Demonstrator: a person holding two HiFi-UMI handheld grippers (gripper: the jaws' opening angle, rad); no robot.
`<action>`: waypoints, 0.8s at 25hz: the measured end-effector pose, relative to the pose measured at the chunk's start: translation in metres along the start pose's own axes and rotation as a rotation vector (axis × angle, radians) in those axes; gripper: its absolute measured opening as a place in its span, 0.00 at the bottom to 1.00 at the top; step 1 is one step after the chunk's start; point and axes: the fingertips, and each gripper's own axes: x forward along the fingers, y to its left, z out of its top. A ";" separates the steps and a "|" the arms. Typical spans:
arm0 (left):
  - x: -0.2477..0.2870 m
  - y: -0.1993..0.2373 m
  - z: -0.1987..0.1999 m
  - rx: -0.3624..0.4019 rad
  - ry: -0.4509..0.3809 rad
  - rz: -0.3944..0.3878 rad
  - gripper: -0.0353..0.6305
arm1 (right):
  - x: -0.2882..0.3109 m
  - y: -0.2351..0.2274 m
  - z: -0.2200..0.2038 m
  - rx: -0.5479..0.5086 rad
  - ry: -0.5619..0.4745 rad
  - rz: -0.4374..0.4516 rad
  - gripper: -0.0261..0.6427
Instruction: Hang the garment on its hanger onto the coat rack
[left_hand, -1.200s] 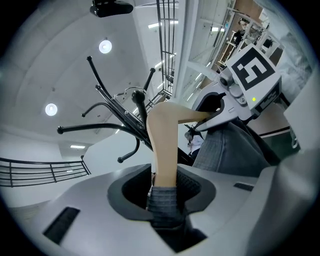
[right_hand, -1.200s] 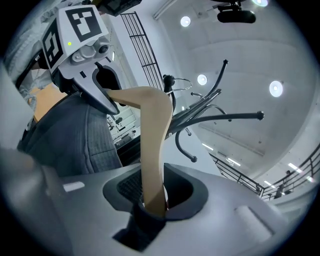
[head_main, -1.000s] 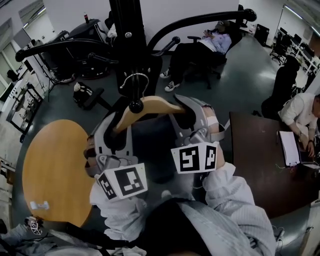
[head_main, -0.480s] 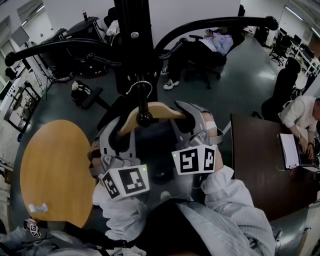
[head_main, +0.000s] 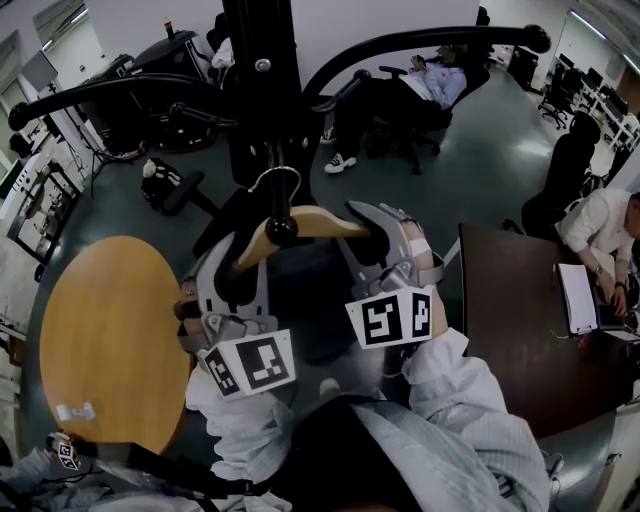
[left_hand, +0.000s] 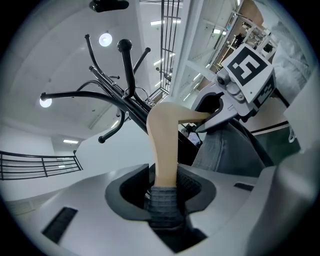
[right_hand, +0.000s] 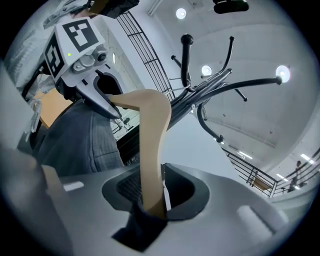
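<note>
A wooden hanger (head_main: 305, 222) with a metal hook (head_main: 277, 180) carries a dark grey garment (right_hand: 75, 140) and is held up right by the black coat rack (head_main: 255, 80). One rack peg's black knob (head_main: 268, 232) stands in front of the hanger's neck; whether the hook rests on a peg I cannot tell. My left gripper (head_main: 232, 268) is shut on the hanger's left arm (left_hand: 165, 145), over a fold of fabric. My right gripper (head_main: 368, 235) holds the right arm (right_hand: 150, 145); its jaws are opening, with the wood still between them.
A round wooden table (head_main: 100, 340) lies at the lower left. A dark desk (head_main: 520, 330) stands at the right, with a person at a laptop (head_main: 600, 230). Another person sits in a chair (head_main: 420, 85) behind the rack. The rack's curved arms (head_main: 420, 45) spread overhead.
The hanger and both grippers have shifted slightly lower in the head view. The peg knob now overlaps the hanger's neck a little lower down. Both grips still hold.
</note>
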 end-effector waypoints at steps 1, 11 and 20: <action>-0.001 0.002 0.001 0.007 -0.004 0.002 0.23 | -0.001 0.000 0.003 -0.002 -0.016 0.016 0.20; -0.042 -0.006 0.025 0.039 -0.094 -0.021 0.32 | -0.050 0.009 0.029 -0.030 -0.159 0.135 0.28; -0.112 -0.012 0.057 -0.112 -0.167 0.086 0.32 | -0.115 0.025 0.061 0.102 -0.205 0.145 0.28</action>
